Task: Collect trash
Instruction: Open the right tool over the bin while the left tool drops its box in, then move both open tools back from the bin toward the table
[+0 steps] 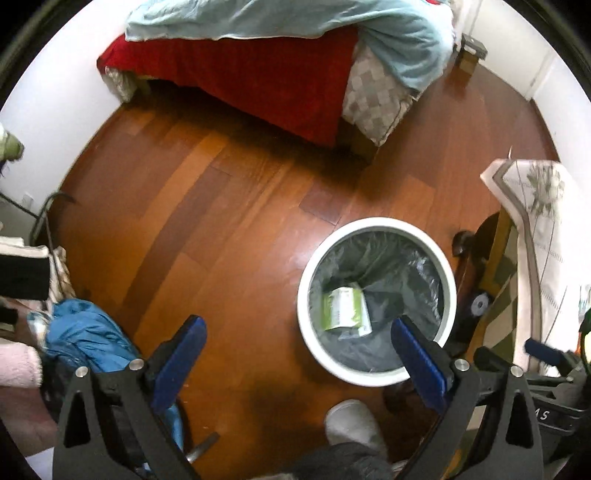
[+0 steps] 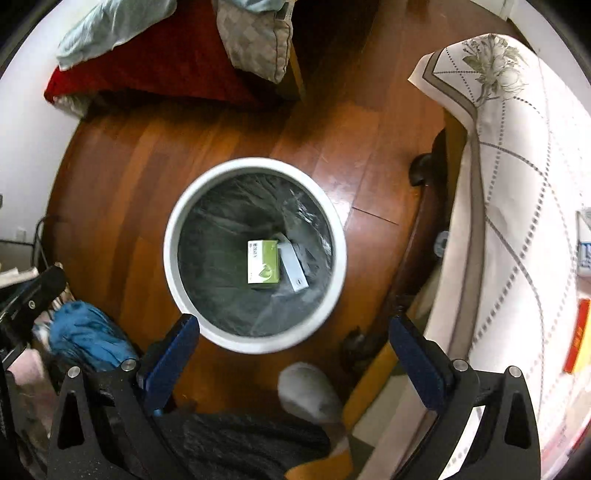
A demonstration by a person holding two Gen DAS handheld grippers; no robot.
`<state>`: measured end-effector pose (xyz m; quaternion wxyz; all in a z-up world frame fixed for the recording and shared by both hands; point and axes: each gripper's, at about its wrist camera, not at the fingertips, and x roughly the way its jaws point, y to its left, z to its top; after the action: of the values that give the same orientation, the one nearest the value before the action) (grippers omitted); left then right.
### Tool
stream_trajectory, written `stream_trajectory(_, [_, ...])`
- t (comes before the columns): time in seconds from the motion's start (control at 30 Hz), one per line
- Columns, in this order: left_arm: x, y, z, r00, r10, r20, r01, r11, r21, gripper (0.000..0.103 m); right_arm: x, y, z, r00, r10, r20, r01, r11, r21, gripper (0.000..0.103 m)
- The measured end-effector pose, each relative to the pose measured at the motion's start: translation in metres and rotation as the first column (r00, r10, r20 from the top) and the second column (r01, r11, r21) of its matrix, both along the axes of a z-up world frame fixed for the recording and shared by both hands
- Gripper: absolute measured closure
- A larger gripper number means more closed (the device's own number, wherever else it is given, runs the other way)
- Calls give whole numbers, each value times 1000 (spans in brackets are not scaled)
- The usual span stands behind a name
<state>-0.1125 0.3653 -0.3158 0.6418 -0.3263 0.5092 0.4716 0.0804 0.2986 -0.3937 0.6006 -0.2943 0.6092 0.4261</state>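
A white round trash bin (image 2: 170, 236) with a dark plastic liner stands on the wooden floor; it also shows in the left wrist view (image 1: 376, 223). A green and white box (image 2: 263, 266) lies at its bottom beside a flat grey-white box (image 2: 293, 267); the green box shows in the left wrist view too (image 1: 345, 308). My right gripper (image 2: 294, 341) is open and empty, high above the bin's near rim. My left gripper (image 1: 298, 345) is open and empty, above the floor at the bin's left.
A bed with a red sheet (image 1: 266, 74) and light blue blanket (image 1: 258, 18) stands at the back. A table with a white patterned cloth (image 2: 517, 177) is on the right. A blue garment (image 1: 85, 332) lies at the left. A white slipper (image 2: 308, 393) is below the bin.
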Motion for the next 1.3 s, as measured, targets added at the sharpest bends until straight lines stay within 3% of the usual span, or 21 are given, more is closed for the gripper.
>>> stream_trajectory(0.3, [0, -35, 29, 999, -31, 19, 31, 999, 16, 1, -10, -35, 33, 999, 8, 46, -9, 1000, 21, 0])
stream_trajectory(0.67, [-13, -80, 90, 997, -48, 60, 41, 994, 106, 1, -18, -83, 105, 998, -3, 66, -7, 988, 152, 0])
stream_trajectory(1.03, [-23, -131, 158, 992, -70, 102, 48, 978, 202, 1, -27, -140, 190, 998, 0, 67, -21, 948, 318, 0])
stream_trajectory(1.3, [-17, -165, 191, 991, -98, 94, 70, 960, 271, 1, -24, -181, 244, 1000, -13, 29, -1, 900, 437, 0])
